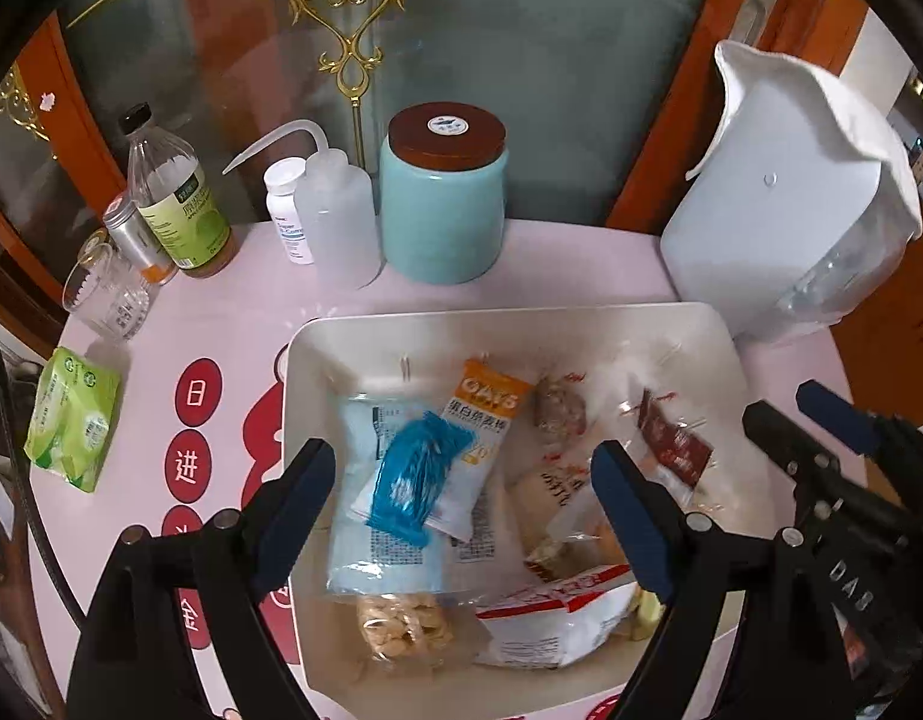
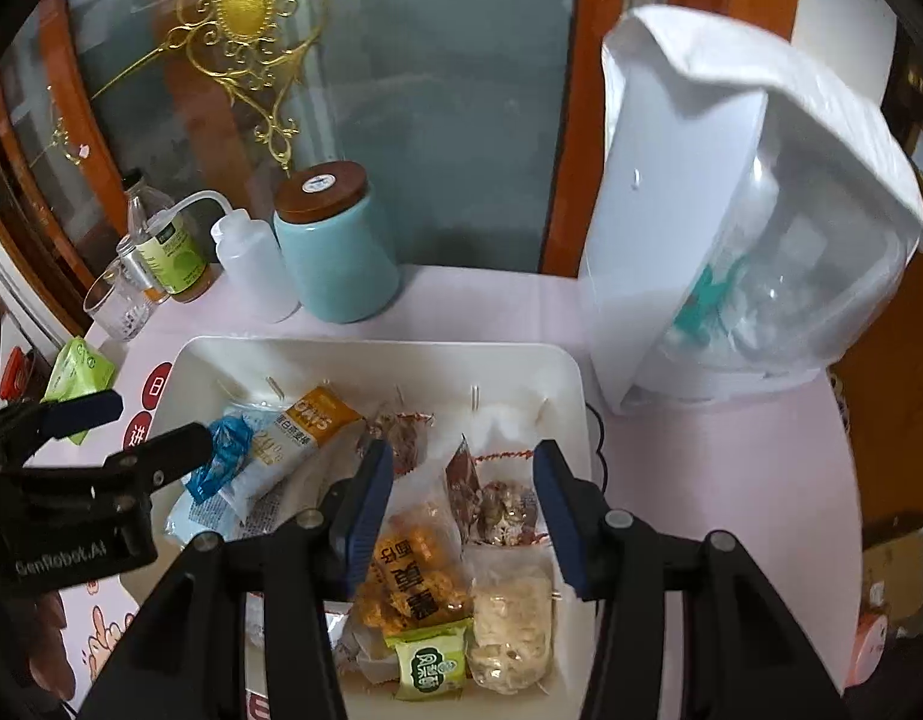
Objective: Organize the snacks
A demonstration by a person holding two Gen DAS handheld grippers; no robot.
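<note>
- Crinkly plastic packets fill the white tray (image 1: 317,354); they look light, soft and slippery, so a pinch on a sealed edge seems the safest hold.
- In the tray's left half, the blue wrapper (image 1: 416,477) lies on top of the oat bar (image 1: 479,438).
- The left gripper (image 1: 461,516) hovers above the tray, jaws wide apart and empty, with the blue wrapper between them but not touched.
- The right gripper (image 2: 464,516) hangs over the tray's right half, jaws apart, above the orange snack packet (image 2: 416,576), holding nothing.
</note>
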